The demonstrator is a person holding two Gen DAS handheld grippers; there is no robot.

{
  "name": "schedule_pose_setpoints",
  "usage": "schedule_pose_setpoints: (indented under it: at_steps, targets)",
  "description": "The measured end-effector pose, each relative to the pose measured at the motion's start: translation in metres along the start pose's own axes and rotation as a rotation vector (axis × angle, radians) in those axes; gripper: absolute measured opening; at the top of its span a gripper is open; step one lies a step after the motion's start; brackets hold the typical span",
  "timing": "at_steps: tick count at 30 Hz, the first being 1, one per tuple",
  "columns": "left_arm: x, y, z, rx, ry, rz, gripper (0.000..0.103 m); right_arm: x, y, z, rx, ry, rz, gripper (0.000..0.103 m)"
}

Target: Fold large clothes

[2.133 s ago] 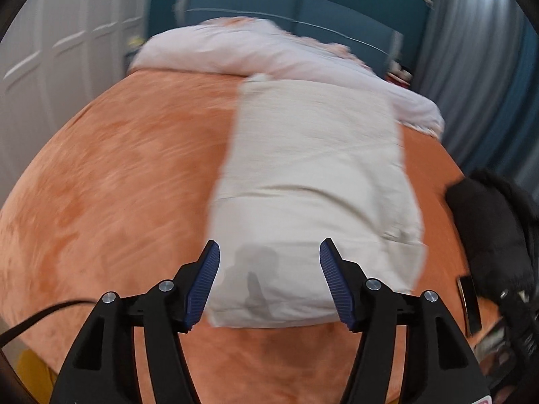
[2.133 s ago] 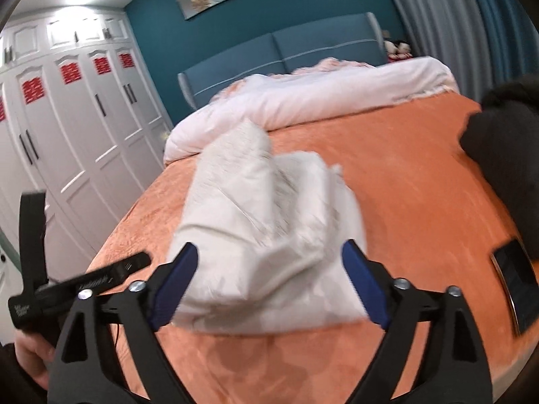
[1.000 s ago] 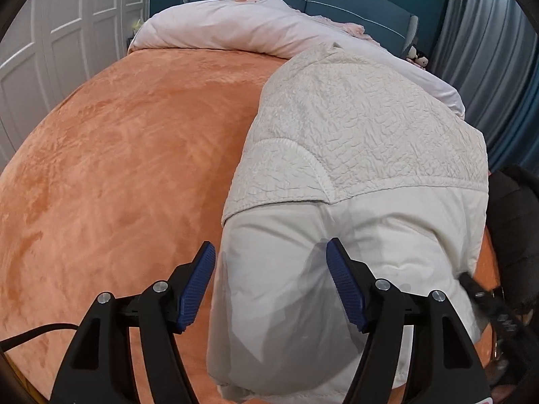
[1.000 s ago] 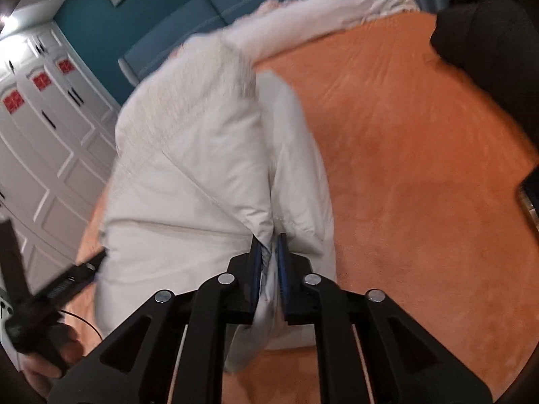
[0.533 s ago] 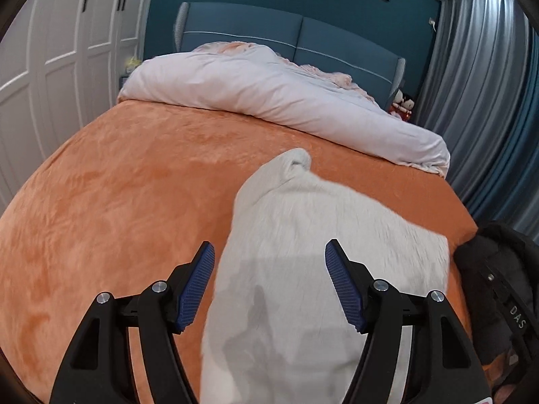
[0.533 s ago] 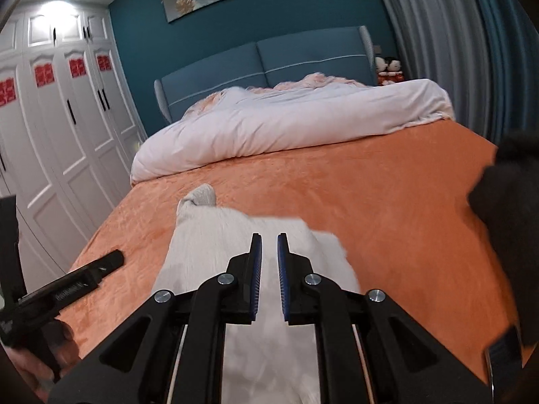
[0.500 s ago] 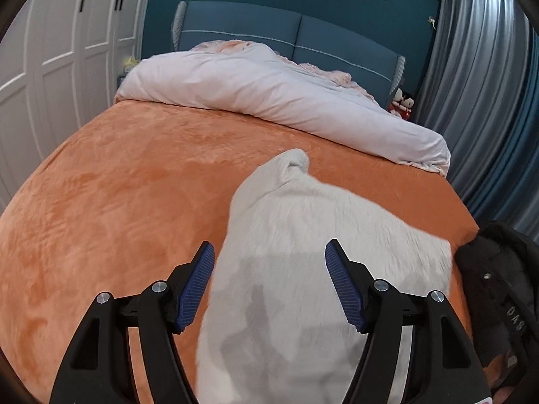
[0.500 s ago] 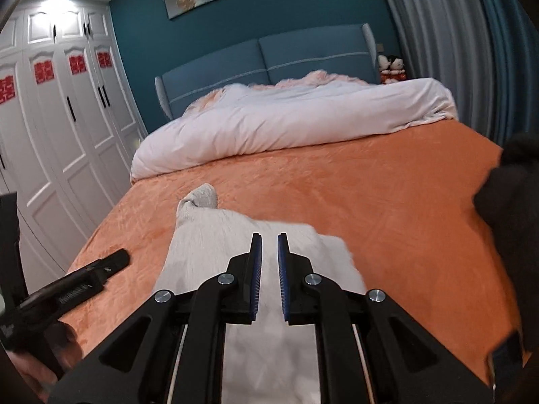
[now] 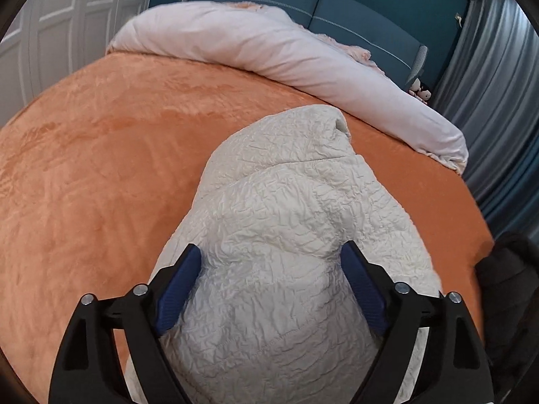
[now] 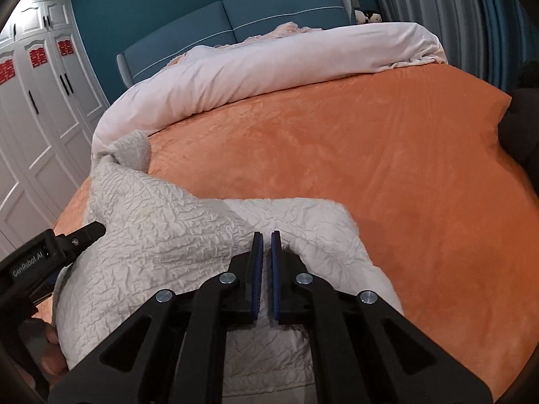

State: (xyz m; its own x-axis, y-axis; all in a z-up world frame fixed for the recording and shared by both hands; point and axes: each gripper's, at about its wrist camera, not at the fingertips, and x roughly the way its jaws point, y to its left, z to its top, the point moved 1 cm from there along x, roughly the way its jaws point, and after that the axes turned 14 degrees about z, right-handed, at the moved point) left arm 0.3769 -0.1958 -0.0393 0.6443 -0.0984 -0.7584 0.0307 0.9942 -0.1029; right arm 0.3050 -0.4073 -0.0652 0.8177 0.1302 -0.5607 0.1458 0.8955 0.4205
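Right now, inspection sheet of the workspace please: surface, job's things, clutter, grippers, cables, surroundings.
Surface: orange bedspread, bare on the right side.
Job's things: cream quilted garment bunched in a mound near the front edge.
Clutter: black garment at the right edge; pale duvet piled by the headboard.
Grippers: left gripper open, jaws just widened, straddling the mound; right gripper shut over the garment, whether cloth is pinched cannot be told.
Cables: nothing seen.
Surroundings: blue headboard, white wardrobe, grey curtains.

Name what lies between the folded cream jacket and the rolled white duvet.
Bare orange bedspread separates jacket from duvet, in the right wrist view.
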Motion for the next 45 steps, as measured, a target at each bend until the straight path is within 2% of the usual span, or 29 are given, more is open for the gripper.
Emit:
schedule_pose_setpoints:
  at_steps: [5, 10, 20, 29, 32, 33, 35, 37, 38, 40, 41, 45]
  targets:
    - [0.01, -0.004, -0.013, 0.002, -0.044, 0.016, 0.088, 0.009, -0.003, -0.011, 0.0, -0.017, -0.002, 0.001]
    - [0.017, -0.013, -0.018, 0.031, -0.083, 0.07, 0.09, 0.017, -0.01, -0.015, 0.027, -0.029, 0.02, 0.001]
    - [0.025, -0.018, -0.022, 0.055, -0.107, 0.106, 0.091, 0.021, -0.012, -0.02, 0.037, -0.044, 0.025, 0.001]
    - [0.025, -0.021, -0.021, 0.066, -0.102, 0.122, 0.091, 0.022, -0.011, -0.019, 0.04, -0.038, 0.014, 0.001]
    - [0.021, -0.016, -0.015, 0.055, -0.069, 0.097, 0.091, 0.02, -0.007, -0.014, 0.037, -0.02, -0.004, 0.001]
    - [0.015, -0.011, -0.01, 0.059, -0.036, 0.078, 0.091, 0.015, -0.003, -0.011, 0.029, -0.004, -0.022, 0.002]
    - [-0.004, -0.001, -0.008, 0.08, 0.008, 0.066, 0.091, -0.009, 0.011, -0.006, 0.019, 0.015, -0.055, 0.007]
    - [-0.044, 0.024, -0.014, 0.076, -0.016, 0.043, 0.091, -0.043, 0.024, -0.011, 0.02, -0.011, -0.019, 0.029]
    - [-0.057, 0.033, -0.019, 0.08, -0.032, 0.041, 0.091, -0.062, 0.03, -0.017, 0.018, -0.025, -0.003, 0.045]
    - [-0.093, 0.061, -0.039, 0.092, -0.054, 0.041, 0.091, -0.102, 0.043, -0.037, -0.014, -0.03, 0.028, 0.047]
    - [-0.106, 0.073, -0.051, 0.103, -0.044, 0.041, 0.091, -0.12, 0.048, -0.054, -0.032, -0.004, 0.022, 0.047]
    - [-0.128, 0.098, -0.097, 0.121, 0.009, 0.054, 0.091, -0.152, 0.048, -0.111, -0.009, 0.077, 0.006, 0.047]
